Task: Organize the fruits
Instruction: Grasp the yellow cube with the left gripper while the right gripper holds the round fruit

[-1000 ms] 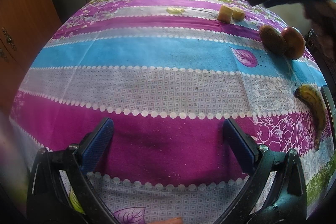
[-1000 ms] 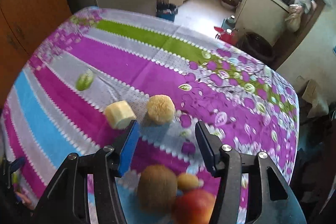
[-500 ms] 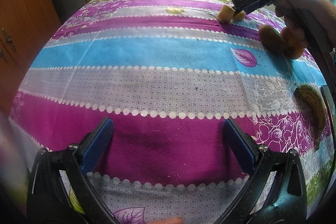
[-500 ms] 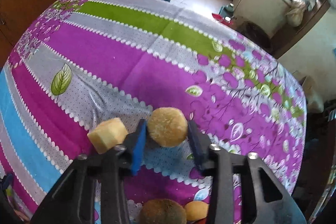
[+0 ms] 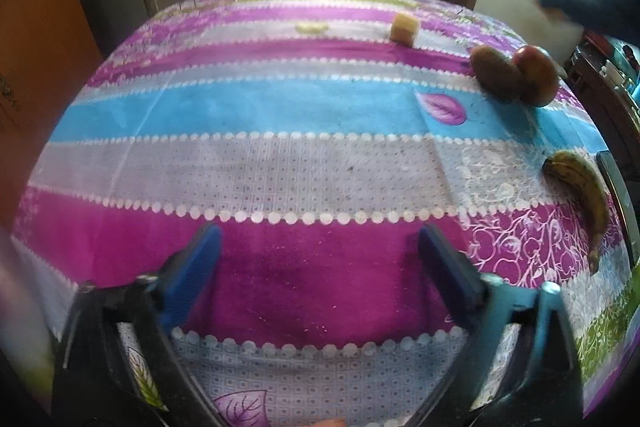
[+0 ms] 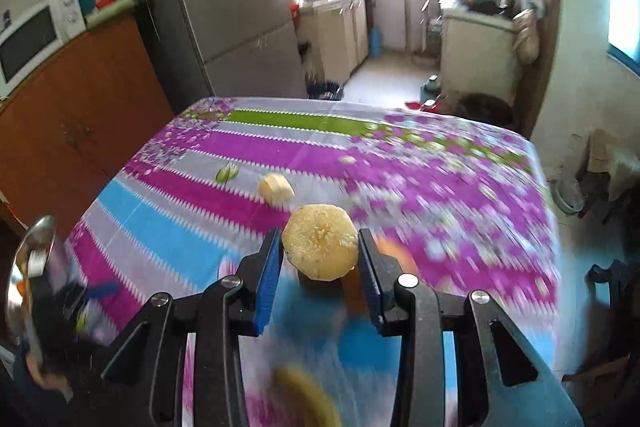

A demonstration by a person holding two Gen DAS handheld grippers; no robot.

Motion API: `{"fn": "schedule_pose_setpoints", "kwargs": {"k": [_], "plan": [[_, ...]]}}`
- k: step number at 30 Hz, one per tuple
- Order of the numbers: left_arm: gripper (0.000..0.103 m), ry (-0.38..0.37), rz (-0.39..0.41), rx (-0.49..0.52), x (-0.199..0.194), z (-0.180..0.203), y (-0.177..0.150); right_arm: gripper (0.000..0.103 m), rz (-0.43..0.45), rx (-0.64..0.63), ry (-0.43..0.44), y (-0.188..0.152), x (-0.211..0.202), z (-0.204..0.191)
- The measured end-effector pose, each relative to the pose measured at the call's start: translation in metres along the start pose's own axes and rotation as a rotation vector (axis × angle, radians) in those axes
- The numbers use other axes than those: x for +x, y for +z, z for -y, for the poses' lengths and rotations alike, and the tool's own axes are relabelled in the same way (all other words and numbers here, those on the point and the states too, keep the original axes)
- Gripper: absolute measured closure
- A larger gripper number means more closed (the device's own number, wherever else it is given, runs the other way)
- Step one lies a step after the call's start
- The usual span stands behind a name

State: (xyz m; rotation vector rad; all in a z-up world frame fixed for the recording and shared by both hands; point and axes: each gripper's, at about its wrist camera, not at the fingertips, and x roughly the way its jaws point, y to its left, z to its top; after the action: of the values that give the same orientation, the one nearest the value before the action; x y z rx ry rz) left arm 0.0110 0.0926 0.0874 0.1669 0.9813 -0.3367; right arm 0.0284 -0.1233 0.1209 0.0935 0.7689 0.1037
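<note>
My right gripper (image 6: 320, 255) is shut on a round yellow fruit piece (image 6: 320, 247) and holds it up above the striped tablecloth (image 6: 360, 179). A second pale yellow chunk (image 6: 275, 189) lies on the cloth beyond it; the same chunk (image 5: 405, 27) shows far off in the left wrist view. A brown kiwi (image 5: 495, 71) touches a red apple (image 5: 535, 75) at the right. Near the right edge lies a spotted banana (image 5: 580, 195). My left gripper (image 5: 316, 259) hangs open over the near purple stripe, with nothing between its fingers.
A fridge (image 6: 232, 7) and a wooden cabinet (image 6: 76, 131) with a microwave (image 6: 28, 43) stand beyond the table's far left. A shiny metal rim (image 5: 616, 195) sits at the table's right edge by the banana. Blurred fruit (image 6: 308, 399) shows low in the right wrist view.
The right gripper closed on the round yellow piece and lifted it off the cloth, pulling back and up. The left gripper stayed put. Only one yellow chunk is left at the far spot.
</note>
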Motion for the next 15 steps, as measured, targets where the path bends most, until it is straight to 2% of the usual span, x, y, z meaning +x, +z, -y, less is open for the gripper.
{"fn": "schedule_pose_setpoints", "kwargs": {"k": [4,8,13,15], "plan": [[0.021,-0.043,0.033,0.043,-0.012,0.020,0.012,0.062,0.048,0.052,0.025,-0.051,-0.039,0.012],[0.020,-0.070,0.127,0.101,-0.023,0.041,0.049,0.062,0.078,0.113,0.051,-0.080,-0.051,0.025],[0.020,0.039,0.143,0.199,0.017,0.054,0.103,0.062,0.095,0.144,0.088,-0.092,-0.053,0.031],[0.020,0.049,0.136,0.220,0.035,0.056,0.115,0.062,0.101,0.153,0.109,-0.093,-0.053,0.031]]}}
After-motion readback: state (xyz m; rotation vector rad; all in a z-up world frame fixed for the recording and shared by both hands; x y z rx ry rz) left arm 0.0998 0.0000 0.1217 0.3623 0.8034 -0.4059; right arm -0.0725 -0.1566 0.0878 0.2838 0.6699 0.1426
